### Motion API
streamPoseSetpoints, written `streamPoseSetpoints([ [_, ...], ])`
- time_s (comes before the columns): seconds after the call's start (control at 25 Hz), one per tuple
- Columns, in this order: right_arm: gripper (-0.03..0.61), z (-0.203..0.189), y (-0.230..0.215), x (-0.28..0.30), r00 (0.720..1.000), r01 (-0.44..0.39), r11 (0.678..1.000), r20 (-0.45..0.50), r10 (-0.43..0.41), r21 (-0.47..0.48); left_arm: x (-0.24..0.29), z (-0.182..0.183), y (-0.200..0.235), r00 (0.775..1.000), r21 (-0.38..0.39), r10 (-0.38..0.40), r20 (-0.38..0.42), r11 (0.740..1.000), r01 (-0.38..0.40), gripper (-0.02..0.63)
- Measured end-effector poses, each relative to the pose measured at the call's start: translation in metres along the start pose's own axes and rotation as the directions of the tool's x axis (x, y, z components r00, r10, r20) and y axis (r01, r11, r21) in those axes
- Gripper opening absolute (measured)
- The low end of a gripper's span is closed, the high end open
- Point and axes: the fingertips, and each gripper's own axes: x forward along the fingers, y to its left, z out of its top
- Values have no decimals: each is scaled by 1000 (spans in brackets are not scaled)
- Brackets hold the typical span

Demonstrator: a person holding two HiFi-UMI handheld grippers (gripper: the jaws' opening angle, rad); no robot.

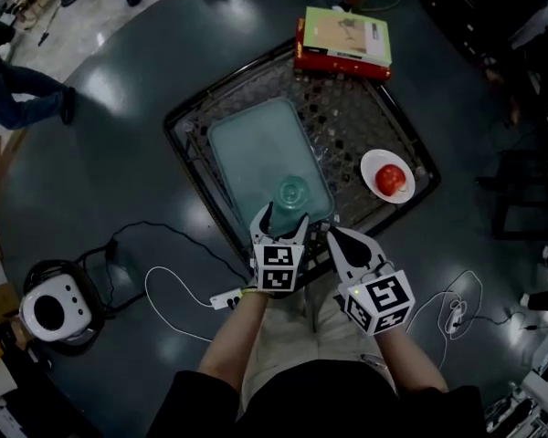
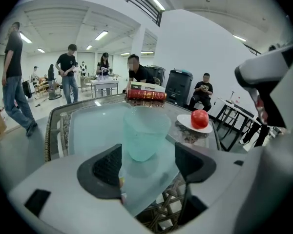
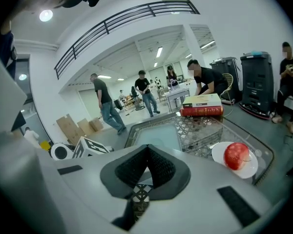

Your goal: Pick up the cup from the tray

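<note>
Jaws wide apart, the left gripper [image 2: 146,162] sits at the near edge of the tray [image 1: 254,149]. The pale green cup [image 2: 145,133] stands upright on the tray just beyond the jaw tips, in line with the gap between them. Neither pad touches the cup's wall. In the head view the tips flank the cup's near side, though whether they reach level with its base is hard to judge from that angle.

The right gripper [image 3: 147,149] has its jaws pressed together with nothing between them. It hangs off the tray's near right corner, just beside the left gripper.

The tray lies on a dark woven-top table [image 1: 365,108], and the cup stands at the tray's near end, close to its rim. Right of the tray a white plate [image 1: 369,166] carries a red apple [image 1: 391,180]. Beyond the tray's far right corner lies a stack of books [image 1: 344,39], a green one on a red one. Well to the tray's near left, a white round device [image 1: 55,308] sits on the floor with cables [image 1: 164,286] trailing from it.
</note>
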Motion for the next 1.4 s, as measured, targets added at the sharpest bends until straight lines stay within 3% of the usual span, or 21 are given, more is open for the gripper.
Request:
streamPoseSetpoints([
  [0.52,5,-12,-16,4,1000,5,999,-21,-4,37,50,2,12,1000,19,17,16,1000,-18,395],
  [0.8,5,-16,-20,6,1000,9,999,-27,-7,46,59,15,13,998,44,39,43,998,-40,390],
  [1.4,5,-10,-15,1,1000,21,999,-4,-21,38,41,21,15,997,12,46,55,999,-47,368],
])
